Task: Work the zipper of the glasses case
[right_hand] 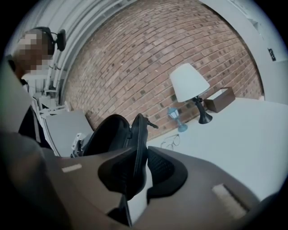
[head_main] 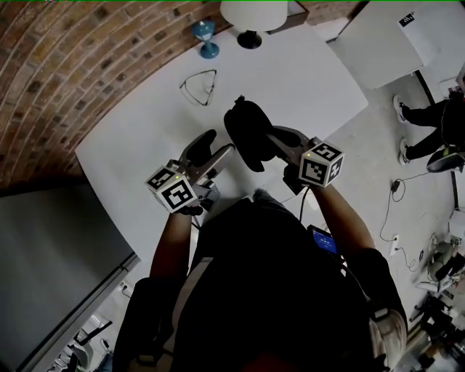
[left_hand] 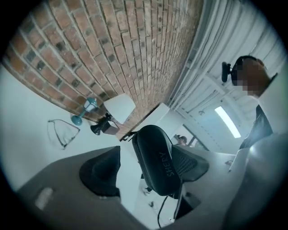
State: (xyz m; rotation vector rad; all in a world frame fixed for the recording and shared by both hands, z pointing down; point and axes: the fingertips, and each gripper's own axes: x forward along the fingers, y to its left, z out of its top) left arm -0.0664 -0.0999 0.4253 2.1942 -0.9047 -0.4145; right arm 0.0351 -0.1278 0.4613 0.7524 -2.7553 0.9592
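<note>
Head view, from above: a white surface (head_main: 290,80) runs along a brick wall (head_main: 73,73), with a lamp (head_main: 253,14) at its far edge. Over the middle of the surface the black glasses case (head_main: 247,134) is held on end, clear of the top, presumably so that its zipped rim can be reached all round. The right gripper (head_main: 270,142) carries it. In the right gripper view its jaws are clamped on the edge of one shell, low on the case, which leaves the upper rim free. There the two shells are parted, so the zipper appears at least partly undone. The left gripper (head_main: 212,151) is just beside the case, jaws wide apart and gripping nothing. In the left gripper view the case sits between them, close to one pad; contact cannot be told. It seems placed to steady the case or take the pull. A pair of glasses (head_main: 200,86) lies apart on the surface, near a small blue ornament (head_main: 206,38). The zipper pull (right_hand: 150,123) juts from the case's top.
</note>
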